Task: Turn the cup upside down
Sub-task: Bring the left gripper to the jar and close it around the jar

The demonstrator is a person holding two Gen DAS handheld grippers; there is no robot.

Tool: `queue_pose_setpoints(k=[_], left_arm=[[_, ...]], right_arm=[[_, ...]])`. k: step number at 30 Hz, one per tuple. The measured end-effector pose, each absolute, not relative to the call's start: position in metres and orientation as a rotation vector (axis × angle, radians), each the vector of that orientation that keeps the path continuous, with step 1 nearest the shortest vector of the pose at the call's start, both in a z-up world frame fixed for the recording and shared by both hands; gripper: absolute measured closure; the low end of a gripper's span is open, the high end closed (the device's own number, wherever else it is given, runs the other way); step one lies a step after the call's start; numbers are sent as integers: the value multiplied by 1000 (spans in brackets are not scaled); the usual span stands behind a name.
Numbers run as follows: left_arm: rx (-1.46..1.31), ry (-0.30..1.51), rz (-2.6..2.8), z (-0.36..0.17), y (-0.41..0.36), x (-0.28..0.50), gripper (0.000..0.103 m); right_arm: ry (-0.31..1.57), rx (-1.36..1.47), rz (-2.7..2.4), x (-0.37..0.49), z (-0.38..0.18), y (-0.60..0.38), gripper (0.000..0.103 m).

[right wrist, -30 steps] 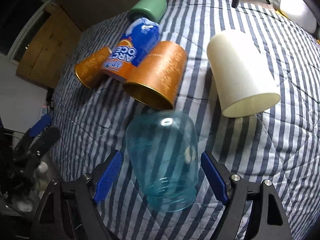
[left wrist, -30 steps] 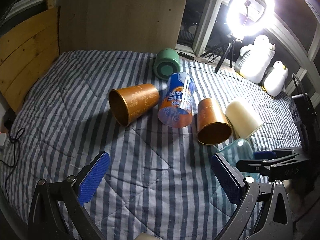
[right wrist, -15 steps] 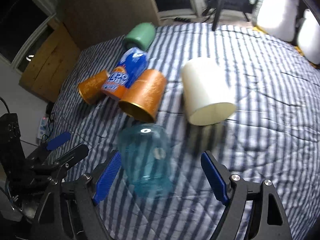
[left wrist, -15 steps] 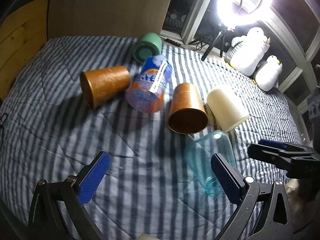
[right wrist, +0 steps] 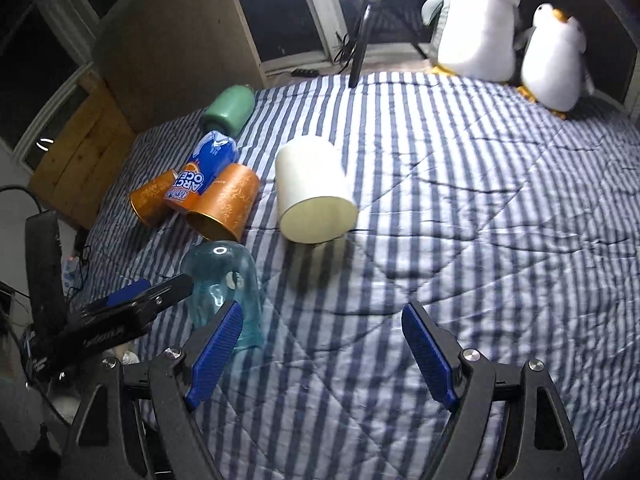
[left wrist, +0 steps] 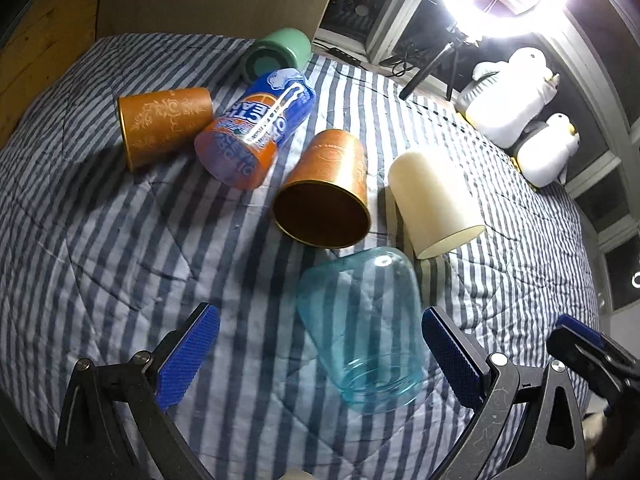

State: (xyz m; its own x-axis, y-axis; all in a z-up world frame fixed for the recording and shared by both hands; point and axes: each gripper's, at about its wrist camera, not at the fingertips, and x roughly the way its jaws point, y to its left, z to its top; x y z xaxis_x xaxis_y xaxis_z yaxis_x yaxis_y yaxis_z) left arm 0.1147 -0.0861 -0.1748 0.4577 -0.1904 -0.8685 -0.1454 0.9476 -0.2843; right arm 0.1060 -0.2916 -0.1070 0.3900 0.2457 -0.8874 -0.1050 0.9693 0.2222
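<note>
The clear blue cup (left wrist: pixel 362 326) sits mouth-down on the striped bed (left wrist: pixel 100 248), between the spread fingers of the left gripper (left wrist: pixel 320 354), which touch nothing. The right gripper (right wrist: pixel 322 354) hangs over bare bedding beside it, its fingers likewise released. Near the blue cup's far side, an orange cup (left wrist: pixel 324 190) and a cream cup (left wrist: pixel 434 196) lie tipped over.
</note>
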Motion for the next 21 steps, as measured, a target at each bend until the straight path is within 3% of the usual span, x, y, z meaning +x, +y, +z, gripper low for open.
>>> queue_pose_setpoints(k=[21], left_arm=[[-332,1172,72,-206,-114,146,1]], right_arm=[[1143,117,226,85,-110,-323,24]])
